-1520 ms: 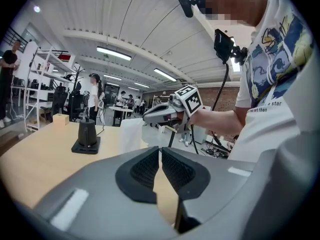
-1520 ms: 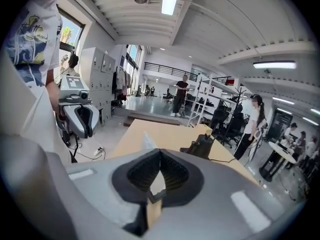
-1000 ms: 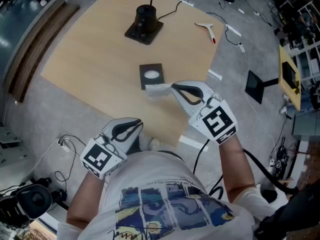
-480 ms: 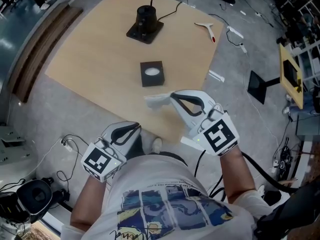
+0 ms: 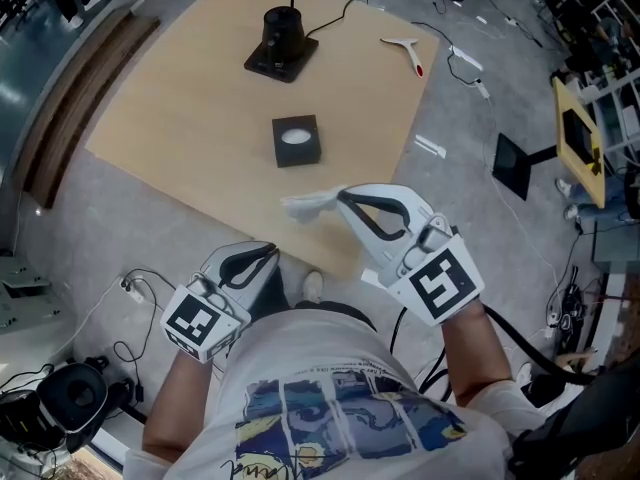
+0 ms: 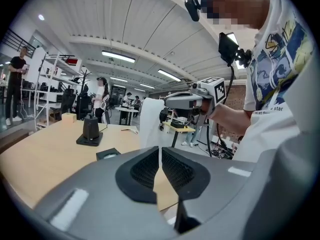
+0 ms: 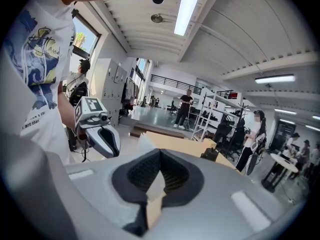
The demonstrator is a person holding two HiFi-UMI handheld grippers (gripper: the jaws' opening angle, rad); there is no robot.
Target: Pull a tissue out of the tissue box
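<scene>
The black tissue box with a white opening stands on the wooden table. My right gripper is shut on a white tissue, held in the air over the table's near edge, clear of the box. In the right gripper view the tissue sticks out past the closed jaws of my right gripper. My left gripper hangs below the table edge by my body, shut and empty. From the left gripper view, the tissue hangs from the right gripper, beyond my left gripper.
A black stand with a cable sits at the table's far side, and a white tool with a red tip lies near the far right corner. Cables and gear cover the floor. People stand in the background.
My right gripper drew back from the box toward my body and rose, carrying the tissue away from the box. The left gripper shifted slightly.
</scene>
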